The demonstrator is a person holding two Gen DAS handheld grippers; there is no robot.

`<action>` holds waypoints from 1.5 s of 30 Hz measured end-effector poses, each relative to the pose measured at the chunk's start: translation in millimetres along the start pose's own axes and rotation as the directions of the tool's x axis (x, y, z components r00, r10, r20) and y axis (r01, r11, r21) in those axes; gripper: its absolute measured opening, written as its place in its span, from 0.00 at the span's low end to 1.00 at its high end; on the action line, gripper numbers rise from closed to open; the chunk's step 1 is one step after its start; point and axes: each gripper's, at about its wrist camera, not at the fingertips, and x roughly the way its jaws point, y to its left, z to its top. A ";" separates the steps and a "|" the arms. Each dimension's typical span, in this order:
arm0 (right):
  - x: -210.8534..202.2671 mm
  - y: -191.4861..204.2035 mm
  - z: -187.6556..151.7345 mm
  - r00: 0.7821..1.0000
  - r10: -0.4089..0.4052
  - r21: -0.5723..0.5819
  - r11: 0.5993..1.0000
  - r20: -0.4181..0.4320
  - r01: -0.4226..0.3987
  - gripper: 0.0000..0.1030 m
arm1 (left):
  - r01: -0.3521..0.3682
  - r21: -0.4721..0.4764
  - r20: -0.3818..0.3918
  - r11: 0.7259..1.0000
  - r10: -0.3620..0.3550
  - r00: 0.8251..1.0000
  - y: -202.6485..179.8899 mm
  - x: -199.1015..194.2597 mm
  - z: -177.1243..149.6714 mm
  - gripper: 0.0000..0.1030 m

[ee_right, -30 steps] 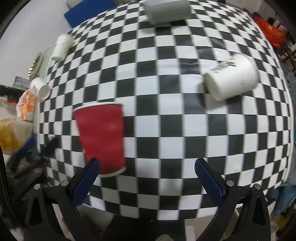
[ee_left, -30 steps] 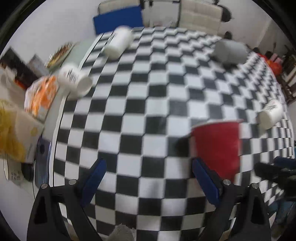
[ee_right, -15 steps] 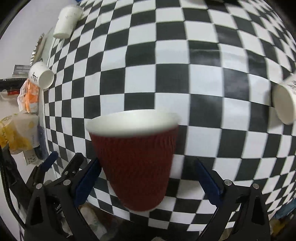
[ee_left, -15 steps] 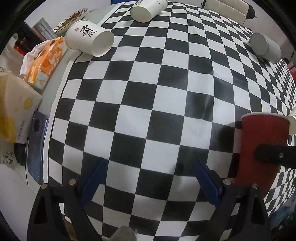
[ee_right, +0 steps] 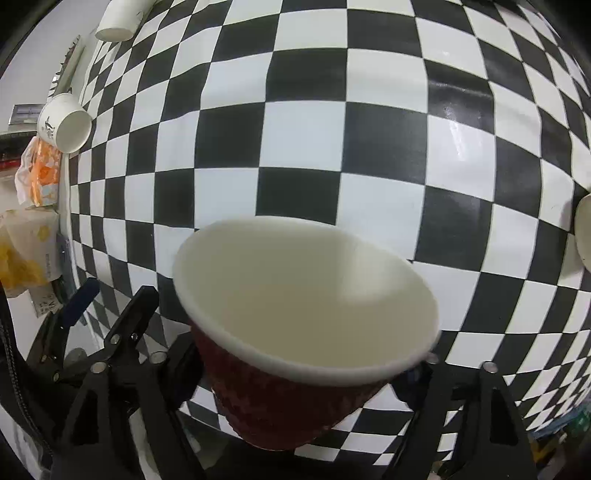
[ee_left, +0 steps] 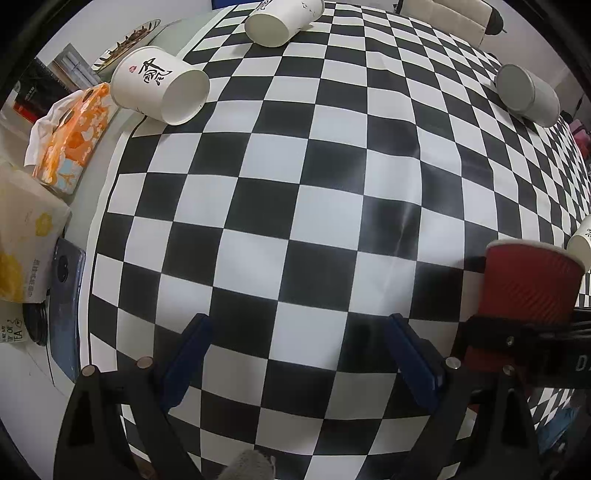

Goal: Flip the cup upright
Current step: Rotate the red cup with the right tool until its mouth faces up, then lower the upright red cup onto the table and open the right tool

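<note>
The surface is broad and flat under a glossy black-and-white checked cloth, its near middle bare; the cloth's white border runs along the left edge. The red cup, ribbed paper with a smooth white lining and rolled rim, sits mouth up between the fingers of the right tool, which pinch its lower wall near the surface's front edge. From the left wrist view the cup stands upright at far right. The left tool is spread wide over bare checks, holding nothing. White paper cups lie on their sides at the left border and far edge; a grey can lies far right.
</note>
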 end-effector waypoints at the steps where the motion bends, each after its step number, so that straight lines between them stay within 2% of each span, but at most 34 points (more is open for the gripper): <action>1: -2.6 -0.3 -0.3 1.000 0.000 0.004 1.000 0.015 0.000 0.79 | 0.003 -0.003 -0.002 1.000 -0.003 1.000 -2.3 -0.2 2.8 0.92; 6: -20.9 10.7 0.6 0.986 -0.020 0.005 1.000 0.164 0.020 0.78 | 0.023 -0.019 -0.001 1.000 -0.023 1.000 6.6 -2.8 28.1 0.92; 8: -32.2 14.3 2.3 0.969 -0.037 0.000 0.999 0.244 0.038 0.78 | 0.030 -0.024 0.005 0.999 -0.030 1.000 8.8 -3.5 38.3 0.92; 10: -43.8 18.3 3.8 0.940 -0.066 -0.008 0.997 0.336 0.073 0.78 | 0.032 -0.031 0.012 0.999 -0.031 0.999 11.7 -2.8 49.8 0.92; 12: -56.1 18.7 7.1 0.901 -0.092 -0.016 0.994 0.424 0.109 0.78 | 0.032 -0.039 0.016 0.999 -0.031 0.999 15.1 -0.6 59.4 0.92; 15: -66.9 22.7 12.6 0.826 -0.139 -0.022 0.983 0.547 0.180 0.78 | 0.025 -0.059 0.020 0.998 -0.024 1.000 25.9 1.9 73.2 0.92; 18: -66.4 37.3 12.9 0.722 -0.190 -0.025 0.961 0.665 0.276 0.78 | 0.019 -0.074 0.020 0.997 -0.017 1.000 32.5 8.2 80.4 0.92; 19: -61.6 46.0 13.8 0.695 -0.197 -0.027 0.954 0.691 0.297 0.78 | 0.017 -0.077 0.020 0.997 -0.015 1.000 34.1 10.9 80.6 0.92; 23: -60.1 47.0 -0.9 0.616 -0.215 -0.031 0.931 0.758 0.362 0.78 | 0.008 -0.074 0.017 0.997 -0.007 1.000 45.4 16.8 82.4 0.92; 24: -57.7 49.9 -4.5 0.604 -0.219 -0.031 0.926 0.766 0.376 0.78 | 0.007 -0.071 0.016 0.997 -0.006 1.000 46.8 17.4 82.4 0.92; 26: -48.3 55.8 -10.0 0.599 -0.225 -0.033 0.921 0.769 0.389 0.78 | 0.002 -0.067 0.016 0.998 -0.001 1.000 50.0 18.6 81.6 0.92; 30: -37.8 53.5 -16.6 0.650 -0.208 -0.067 0.926 0.731 0.372 0.78 | 0.002 -0.056 0.019 0.998 -0.001 1.000 51.4 18.7 77.7 0.92; 32: -29.9 50.2 -22.0 0.669 -0.207 -0.071 0.929 0.714 0.363 0.79 | 0.001 -0.049 0.024 0.999 0.001 1.000 44.2 13.7 74.9 0.92; 35: -27.1 40.9 -26.1 0.705 -0.209 -0.057 0.941 0.678 0.334 0.86 | 0.000 -0.039 0.034 0.999 0.001 0.999 34.4 5.6 70.3 0.92; 37: -26.9 37.1 -30.7 0.712 -0.217 -0.043 0.944 0.668 0.328 0.86 | -0.002 -0.032 0.053 0.999 0.003 0.999 26.4 -7.0 54.8 0.92; 45: -37.3 28.9 -69.2 0.731 -0.245 -0.007 0.946 0.637 0.324 0.87 | -0.036 -0.026 0.176 0.999 0.040 0.984 23.8 -51.1 34.2 0.93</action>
